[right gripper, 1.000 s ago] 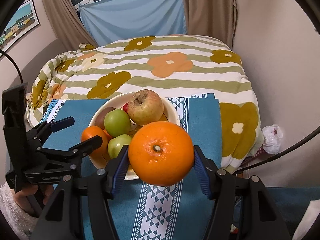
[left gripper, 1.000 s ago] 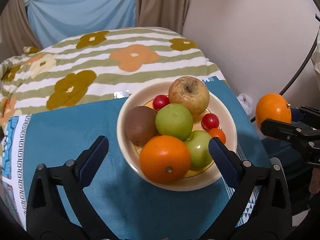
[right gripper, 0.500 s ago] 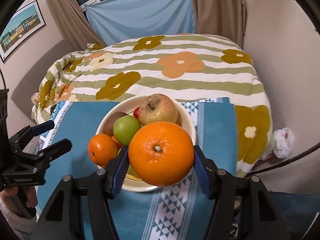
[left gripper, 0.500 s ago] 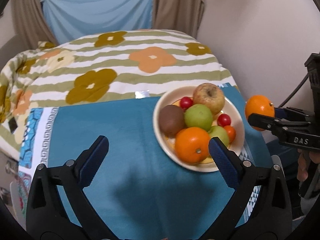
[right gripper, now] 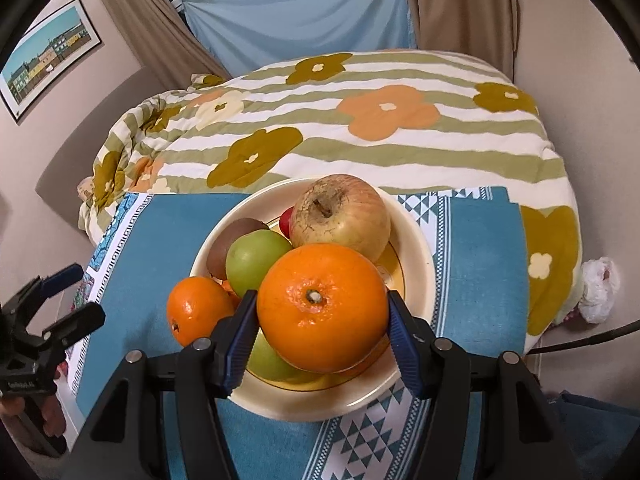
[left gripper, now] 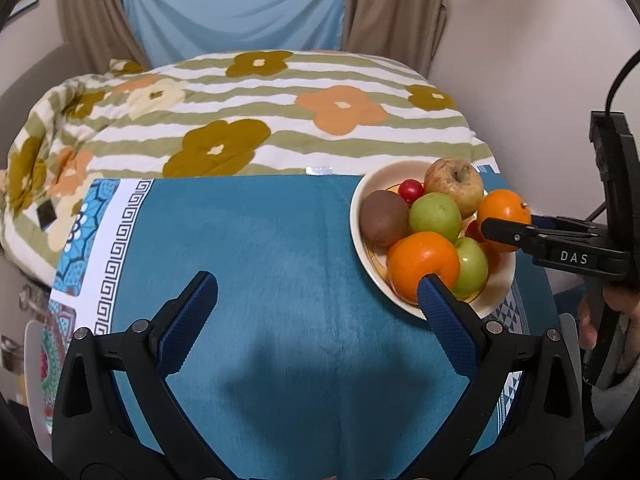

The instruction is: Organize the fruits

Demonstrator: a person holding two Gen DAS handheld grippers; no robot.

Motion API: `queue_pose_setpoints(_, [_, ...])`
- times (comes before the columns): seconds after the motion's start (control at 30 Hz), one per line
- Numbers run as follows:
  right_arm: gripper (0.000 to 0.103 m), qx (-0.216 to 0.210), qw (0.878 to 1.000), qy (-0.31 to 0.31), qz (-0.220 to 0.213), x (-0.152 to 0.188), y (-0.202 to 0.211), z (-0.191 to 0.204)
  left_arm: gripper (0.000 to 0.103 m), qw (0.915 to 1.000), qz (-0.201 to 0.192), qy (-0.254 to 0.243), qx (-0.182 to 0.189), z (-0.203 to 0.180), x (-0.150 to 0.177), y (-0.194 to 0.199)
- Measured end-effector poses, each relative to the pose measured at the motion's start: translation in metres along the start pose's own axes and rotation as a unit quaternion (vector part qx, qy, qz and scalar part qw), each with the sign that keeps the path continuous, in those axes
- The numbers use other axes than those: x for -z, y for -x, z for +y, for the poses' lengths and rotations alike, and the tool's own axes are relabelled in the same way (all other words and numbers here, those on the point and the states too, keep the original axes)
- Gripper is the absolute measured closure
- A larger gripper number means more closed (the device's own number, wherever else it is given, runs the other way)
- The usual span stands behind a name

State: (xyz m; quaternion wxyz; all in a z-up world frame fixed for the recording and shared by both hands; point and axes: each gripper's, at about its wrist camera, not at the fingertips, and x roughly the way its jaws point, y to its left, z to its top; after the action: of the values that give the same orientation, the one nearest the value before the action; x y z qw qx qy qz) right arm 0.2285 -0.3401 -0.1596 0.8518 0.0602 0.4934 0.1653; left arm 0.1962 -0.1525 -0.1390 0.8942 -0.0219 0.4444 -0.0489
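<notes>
**Orange over the fruit bowl**

At the bottom centre of the right wrist view, the right gripper (right gripper: 322, 344) has an orange (right gripper: 322, 307) between its blue pads, its jaws easing apart, poised over the near side of the cream bowl (right gripper: 416, 240). Inside the bowl sit a second orange (right gripper: 198, 314), a green apple (right gripper: 256, 260), a kiwi (right gripper: 228, 238) and a russet apple (right gripper: 342, 216). Low in the left wrist view, the left gripper (left gripper: 318, 294) stands wide open with nothing between its fingers, above the blue towel (left gripper: 260, 240). Beyond the towel lies a flowered striped quilt (right gripper: 360, 120), then a pale blue cloth (right gripper: 296, 16) between brown curtains. A framed picture (right gripper: 48, 52) hangs upper left.
</notes>
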Motion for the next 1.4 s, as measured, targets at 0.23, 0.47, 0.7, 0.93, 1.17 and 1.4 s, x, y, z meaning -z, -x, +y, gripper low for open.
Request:
queue_pose_setpoints(0.23, [0.009,-0.018,1.0,0.002,-0.02,0.003,0.004,-0.002,0.0,0.9999,0.0,0.014,-0.004,0.002,0.005,0.004])
queue_pose_setpoints(0.47, [0.009,-0.019,1.0,0.007,-0.021,0.004,0.007,-0.001,0.0,0.9996,0.005,0.023,-0.016,0.003,0.01,0.013])
queue_pose_setpoints(0.7, [0.009,-0.006,0.999,0.019,-0.036,0.004,0.031,0.009,0.0,0.9996,-0.01,0.02,-0.016,0.005,0.007,0.035])
queue_pose_setpoints(0.93, [0.009,0.025,0.997,0.028,-0.068,0.009,0.077,0.042,0.0,0.9985,-0.052,0.004,-0.015,0.015,-0.003,0.08])
queue_pose_setpoints(1.17, [0.009,0.054,0.994,0.014,-0.092,0.025,0.122,0.09,0.0,0.9957,-0.091,0.001,-0.018,0.041,-0.003,0.137])
queue_pose_setpoints(1.4, [0.009,0.092,0.988,-0.017,-0.119,0.05,0.156,0.139,0.0,0.9926,-0.118,-0.011,-0.026,0.071,0.013,0.189])
